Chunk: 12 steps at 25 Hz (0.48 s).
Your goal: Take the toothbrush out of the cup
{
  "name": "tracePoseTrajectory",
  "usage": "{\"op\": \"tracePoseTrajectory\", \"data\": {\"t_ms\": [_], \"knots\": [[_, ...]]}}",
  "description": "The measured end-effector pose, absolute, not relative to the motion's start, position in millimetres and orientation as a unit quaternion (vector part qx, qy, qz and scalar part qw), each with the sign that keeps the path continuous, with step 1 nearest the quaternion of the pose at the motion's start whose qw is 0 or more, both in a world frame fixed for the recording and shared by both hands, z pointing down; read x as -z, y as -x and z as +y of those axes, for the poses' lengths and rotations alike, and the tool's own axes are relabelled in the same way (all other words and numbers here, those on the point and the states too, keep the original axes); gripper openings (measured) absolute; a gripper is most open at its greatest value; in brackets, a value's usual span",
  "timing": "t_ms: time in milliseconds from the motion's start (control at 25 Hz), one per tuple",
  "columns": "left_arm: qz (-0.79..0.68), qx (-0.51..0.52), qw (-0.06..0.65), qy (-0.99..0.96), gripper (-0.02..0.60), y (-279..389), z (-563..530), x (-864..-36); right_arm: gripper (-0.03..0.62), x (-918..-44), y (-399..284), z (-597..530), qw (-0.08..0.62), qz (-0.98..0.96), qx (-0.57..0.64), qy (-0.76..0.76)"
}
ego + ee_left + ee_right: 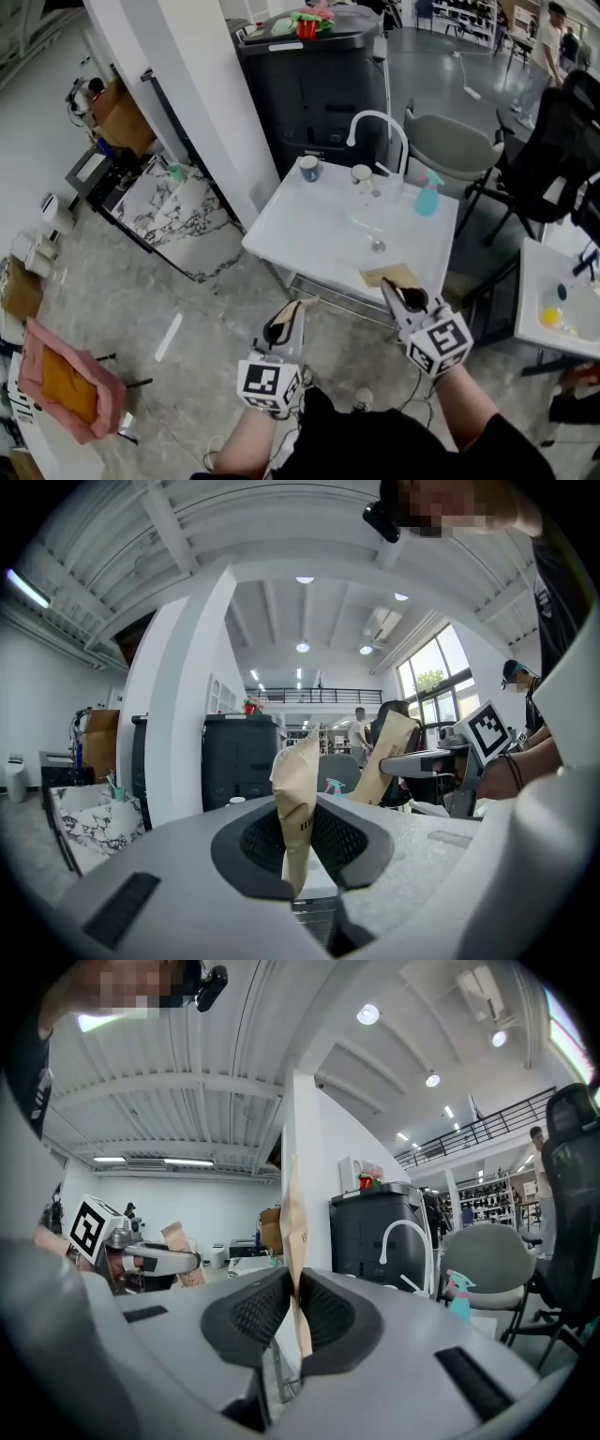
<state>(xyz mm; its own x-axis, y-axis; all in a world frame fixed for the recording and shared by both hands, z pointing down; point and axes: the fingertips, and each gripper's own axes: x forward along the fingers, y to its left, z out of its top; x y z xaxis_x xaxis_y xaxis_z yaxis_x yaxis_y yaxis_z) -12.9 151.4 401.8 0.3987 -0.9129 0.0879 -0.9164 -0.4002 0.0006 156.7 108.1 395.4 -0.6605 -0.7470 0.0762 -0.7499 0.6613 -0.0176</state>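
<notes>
Ahead stands a white sink table (300, 234) with a curved white faucet (380, 122). On it are a blue cup (309, 169) and a pale cup (362, 174); I cannot make out a toothbrush. My left gripper (286, 321) is below the table's near edge, shut on a piece of brown paper (295, 799). My right gripper (394, 292) is at the near edge, shut on another brown paper piece (293, 1232). Both point level, side by side. The faucet (403, 1241) shows in the right gripper view.
A teal spray bottle (427, 199) stands on the table's right. Behind it are a black cabinet (319, 84) and a grey chair (455, 145). A white pillar (202, 103) and a marble-patterned counter (178, 216) lie left, a second white table (562, 281) right.
</notes>
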Motion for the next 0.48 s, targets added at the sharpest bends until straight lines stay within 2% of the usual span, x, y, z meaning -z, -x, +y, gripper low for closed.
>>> {"op": "tracePoseTrajectory", "data": {"t_ms": [480], "knots": [[-0.550, -0.035, 0.008, -0.835, 0.038, -2, 158, -386, 0.035, -387, -173, 118, 0.030, -0.912, -0.011, -0.409]]}}
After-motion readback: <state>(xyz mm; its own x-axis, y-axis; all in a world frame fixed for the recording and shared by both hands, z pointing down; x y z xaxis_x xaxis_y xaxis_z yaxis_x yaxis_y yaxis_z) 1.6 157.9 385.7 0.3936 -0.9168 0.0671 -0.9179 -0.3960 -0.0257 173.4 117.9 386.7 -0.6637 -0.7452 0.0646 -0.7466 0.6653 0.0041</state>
